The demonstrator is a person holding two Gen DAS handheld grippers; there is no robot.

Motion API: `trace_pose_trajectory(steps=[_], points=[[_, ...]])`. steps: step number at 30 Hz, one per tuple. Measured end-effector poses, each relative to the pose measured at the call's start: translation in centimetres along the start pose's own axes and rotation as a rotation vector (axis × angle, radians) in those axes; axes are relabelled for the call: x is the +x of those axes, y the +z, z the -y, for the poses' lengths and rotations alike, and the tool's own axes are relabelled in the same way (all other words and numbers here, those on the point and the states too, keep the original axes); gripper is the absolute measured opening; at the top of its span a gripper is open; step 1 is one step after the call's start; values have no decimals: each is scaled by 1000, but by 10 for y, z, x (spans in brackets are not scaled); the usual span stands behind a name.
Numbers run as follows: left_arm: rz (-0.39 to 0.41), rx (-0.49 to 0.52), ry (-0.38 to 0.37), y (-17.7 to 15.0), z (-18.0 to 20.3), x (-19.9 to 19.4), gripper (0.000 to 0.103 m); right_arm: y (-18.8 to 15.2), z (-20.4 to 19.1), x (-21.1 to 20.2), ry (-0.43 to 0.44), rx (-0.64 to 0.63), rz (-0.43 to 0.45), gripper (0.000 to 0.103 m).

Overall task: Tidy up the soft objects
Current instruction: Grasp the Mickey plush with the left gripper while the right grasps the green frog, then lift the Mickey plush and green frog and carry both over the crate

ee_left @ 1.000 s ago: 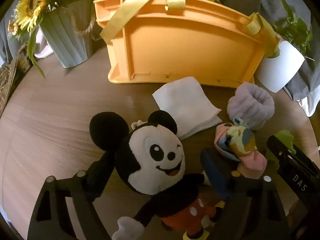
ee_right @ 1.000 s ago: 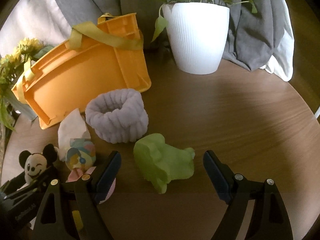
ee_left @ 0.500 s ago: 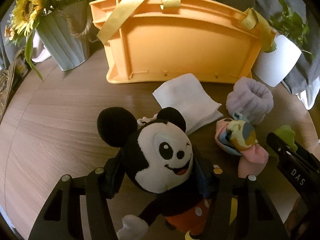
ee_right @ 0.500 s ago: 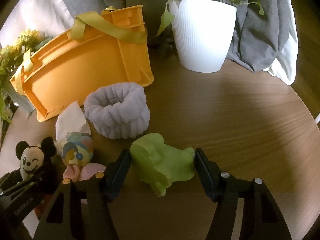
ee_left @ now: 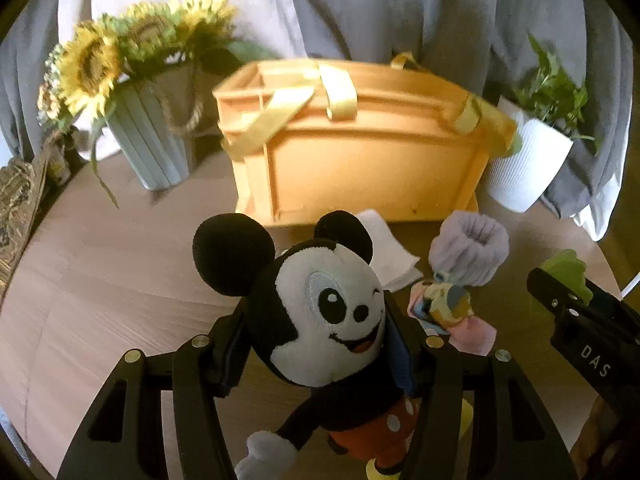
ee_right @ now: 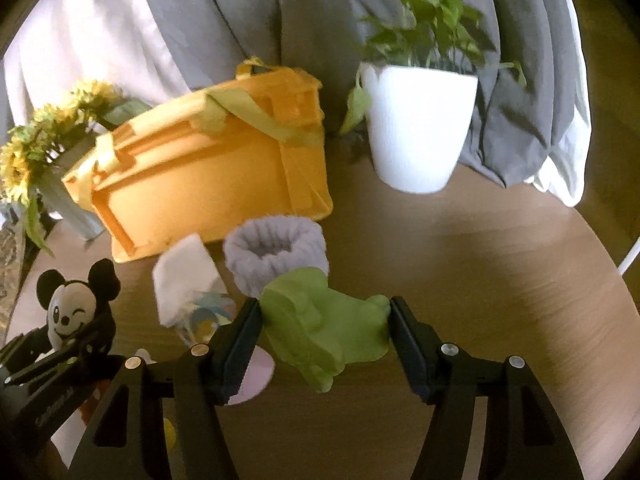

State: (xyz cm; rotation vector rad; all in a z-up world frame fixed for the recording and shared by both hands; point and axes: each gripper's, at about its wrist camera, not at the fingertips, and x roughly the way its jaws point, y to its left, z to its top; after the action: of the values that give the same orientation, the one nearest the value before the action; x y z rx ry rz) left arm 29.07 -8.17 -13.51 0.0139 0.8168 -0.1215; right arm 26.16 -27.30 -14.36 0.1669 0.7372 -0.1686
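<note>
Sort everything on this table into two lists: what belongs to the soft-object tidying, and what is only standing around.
Belongs to the job:
mouse plush in the left gripper
green soft toy in the right gripper
lilac scrunchie band
white cloth
pastel soft toy
orange basket

Standing around:
sunflower vase
white plant pot
grey curtain

Right gripper [ee_right: 322, 330] clamped on soft lime-green plush toy [ee_right: 320, 330], both black fingers [ee_right: 240, 336] pressing its sides. Fluffy lavender fabric ring [ee_right: 276, 254] just behind toy, on round wooden table [ee_right: 480, 280]. Orange plastic basket with yellow straps [ee_right: 208, 176] farther back. Left gripper [ee_right: 68, 346] at lower left, clamped on black-and-white mouse plush doll [ee_right: 74, 312].
</note>
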Motion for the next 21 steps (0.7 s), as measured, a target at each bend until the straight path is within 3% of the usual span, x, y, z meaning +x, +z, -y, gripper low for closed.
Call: trace_pose_trajectory(steps=[9, 21], points=[[124, 29, -3, 15, -7, -34, 58, 17, -11, -31, 31, -29, 87, 65], [230, 18, -27, 47, -13, -57, 57, 50, -27, -62, 75, -54, 213, 65]])
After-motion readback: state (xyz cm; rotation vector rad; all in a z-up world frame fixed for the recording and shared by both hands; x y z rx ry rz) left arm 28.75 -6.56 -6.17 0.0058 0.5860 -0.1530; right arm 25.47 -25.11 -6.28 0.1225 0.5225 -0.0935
